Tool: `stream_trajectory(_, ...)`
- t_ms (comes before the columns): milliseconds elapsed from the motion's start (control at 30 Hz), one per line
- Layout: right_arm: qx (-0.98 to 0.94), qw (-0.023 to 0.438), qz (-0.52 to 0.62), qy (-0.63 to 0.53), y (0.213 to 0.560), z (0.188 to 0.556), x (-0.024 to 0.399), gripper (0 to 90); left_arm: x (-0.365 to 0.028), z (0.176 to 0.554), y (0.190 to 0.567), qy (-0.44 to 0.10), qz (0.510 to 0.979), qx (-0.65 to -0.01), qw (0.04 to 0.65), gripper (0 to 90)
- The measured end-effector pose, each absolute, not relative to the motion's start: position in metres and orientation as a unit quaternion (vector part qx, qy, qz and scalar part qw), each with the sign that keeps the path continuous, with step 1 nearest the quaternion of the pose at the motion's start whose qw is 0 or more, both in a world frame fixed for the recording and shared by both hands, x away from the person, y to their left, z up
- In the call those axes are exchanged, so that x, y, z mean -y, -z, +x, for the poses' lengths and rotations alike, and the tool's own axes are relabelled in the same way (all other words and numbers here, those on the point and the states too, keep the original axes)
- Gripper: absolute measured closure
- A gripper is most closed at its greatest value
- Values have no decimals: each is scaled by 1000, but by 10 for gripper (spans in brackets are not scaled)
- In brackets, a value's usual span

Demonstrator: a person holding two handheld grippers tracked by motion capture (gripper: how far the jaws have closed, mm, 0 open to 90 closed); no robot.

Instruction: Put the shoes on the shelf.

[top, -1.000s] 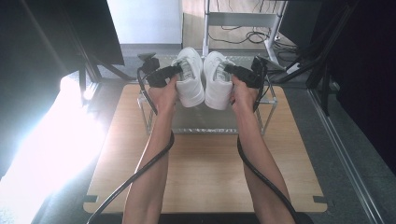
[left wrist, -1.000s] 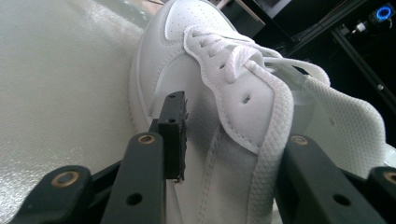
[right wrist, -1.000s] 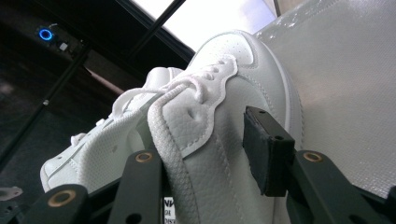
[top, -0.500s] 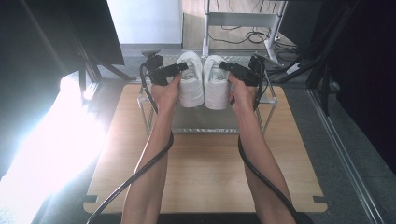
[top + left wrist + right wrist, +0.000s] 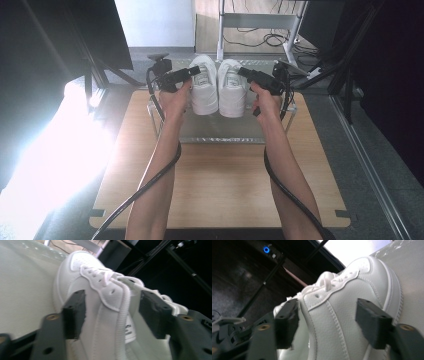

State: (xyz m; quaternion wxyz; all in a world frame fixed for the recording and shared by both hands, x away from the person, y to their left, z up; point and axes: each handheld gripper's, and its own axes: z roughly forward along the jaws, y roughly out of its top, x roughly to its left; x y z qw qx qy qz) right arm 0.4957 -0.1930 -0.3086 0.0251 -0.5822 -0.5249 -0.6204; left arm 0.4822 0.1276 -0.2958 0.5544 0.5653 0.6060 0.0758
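Two white sneakers stand side by side, touching, on a low clear stand [image 5: 220,134] at the far end of the wooden counter [image 5: 220,185], toes pointing away from the person. The left sneaker [image 5: 205,92] and the right sneaker [image 5: 232,92] both sit upright on the stand's top.

The left hand-held gripper [image 5: 192,72] reaches in from the left side, over the tongue and laces of the left sneaker. In the left gripper view its two black jaws stand spread on either side of the shoe's upper [image 5: 105,297]: the near jaw lies just against the side leather, the far jaw stands apart from the tongue, so nothing is pinched. These jaws have just been opening, with the shoe between them.

The right hand-held gripper [image 5: 246,73] comes in from the right, over the right sneaker. In the right gripper view its jaws also stand spread around the shoe's side panel [image 5: 347,310], with the far pad clear of the leather; it pinches nothing. Its jaws have just been opening too, the sneaker between them.

Both forearms stretch from the near edge of the counter towards the stand, each trailing a black cable.
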Motion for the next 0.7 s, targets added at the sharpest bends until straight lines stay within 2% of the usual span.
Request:
stream_trajectory(67,532,15,-582,615,308,495,192,425,-129,482,297,-92,569,-612,542,505)
stream_trajectory(167,540,-9,-581,609,304,492,193,525,-132,481,298,-99,571,-612,537,513)
stream_trajectory(300,541,-17,-584,606,299,489,198,575,-131,480,295,-115,578,-613,526,520)
stream_trajectory(500,536,-10,-583,611,300,489,200,571,-130,480,296,-108,580,-612,528,502)
stream_trajectory(633,536,-6,-581,612,303,491,193,508,-116,484,301,-92,604,-609,506,483)
stream_trajectory(700,532,-8,-581,615,305,491,191,501,-119,483,305,-87,591,-612,519,479)
